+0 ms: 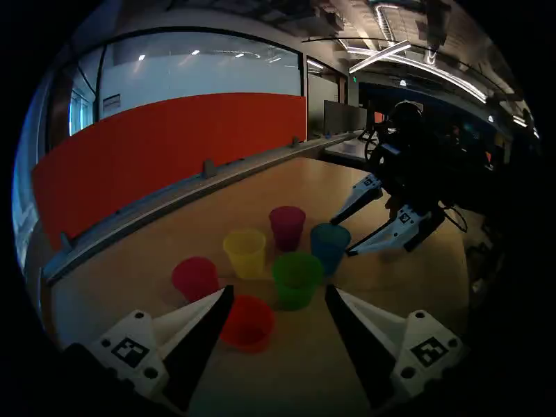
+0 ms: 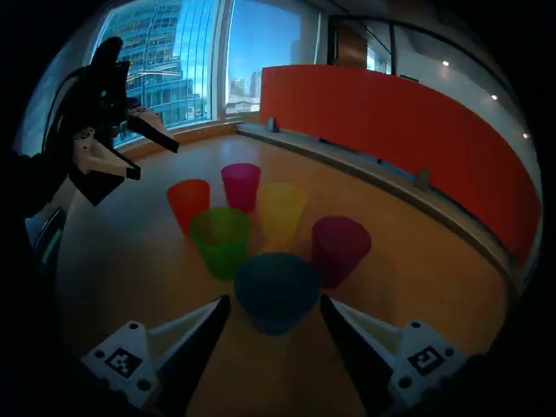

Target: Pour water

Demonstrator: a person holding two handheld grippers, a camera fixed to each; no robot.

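Several plastic cups stand clustered on a wooden table (image 1: 389, 278). In the left gripper view an orange-red cup (image 1: 247, 323) sits just ahead of my open left gripper (image 1: 278, 288), between its fingertips and untouched. Behind it stand a pink cup (image 1: 195, 277), a yellow cup (image 1: 245, 251), a green cup (image 1: 297, 278), a magenta cup (image 1: 287, 226) and a blue cup (image 1: 329, 244). My right gripper (image 1: 340, 238) hovers open beside the blue cup. In the right gripper view the blue cup (image 2: 276, 290) stands between the tips of the open right gripper (image 2: 274, 299). The left gripper (image 2: 155, 161) hangs open at far left.
An orange partition wall (image 1: 174, 146) with a metal rail (image 1: 174, 198) runs along the table's far edge. Large windows (image 2: 174, 62) lie beyond the table's end. Bare tabletop (image 2: 417, 278) surrounds the cups. Desks and dark equipment (image 1: 417, 139) stand behind the right gripper.
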